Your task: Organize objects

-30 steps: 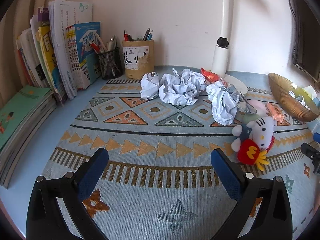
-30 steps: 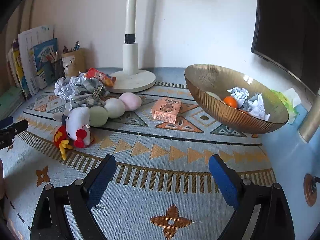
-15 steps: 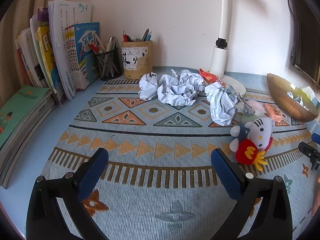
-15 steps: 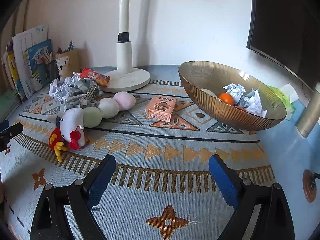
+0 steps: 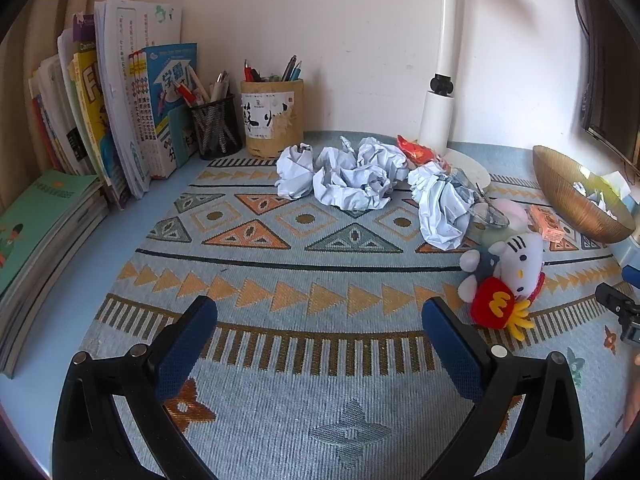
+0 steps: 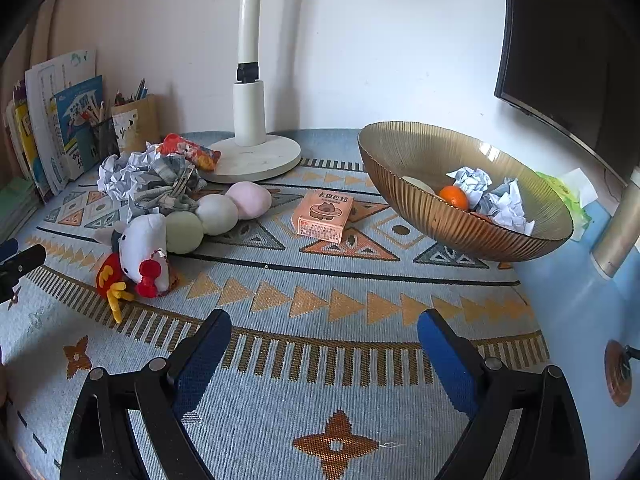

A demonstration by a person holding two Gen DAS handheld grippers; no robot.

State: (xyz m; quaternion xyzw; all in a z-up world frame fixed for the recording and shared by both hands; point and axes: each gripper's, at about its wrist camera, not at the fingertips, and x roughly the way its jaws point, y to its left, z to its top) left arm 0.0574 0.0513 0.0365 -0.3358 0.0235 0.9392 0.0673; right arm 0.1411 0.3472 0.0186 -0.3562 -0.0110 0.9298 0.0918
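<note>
Both tongs, left tongs [image 5: 320, 316] and right tongs [image 6: 324, 328], hover wide open and empty over the woven, geometric-patterned mat [image 6: 320, 380] on the worktop. The loose clutter lies ahead of them: crumpled paper balls [image 5: 352, 184], light and springy; a soft plush toy [image 6: 140, 252]; three smooth rounded squishy balls [image 6: 218, 214]; a small cardboard box [image 6: 324, 216]. The ribbed amber glass bowl [image 6: 440, 216], already holding paper and an orange, stands at right. Likely risks: paper compresses and slips from the blue pads; round balls roll away when nudged; a knock could tip or chip the bowl.
</note>
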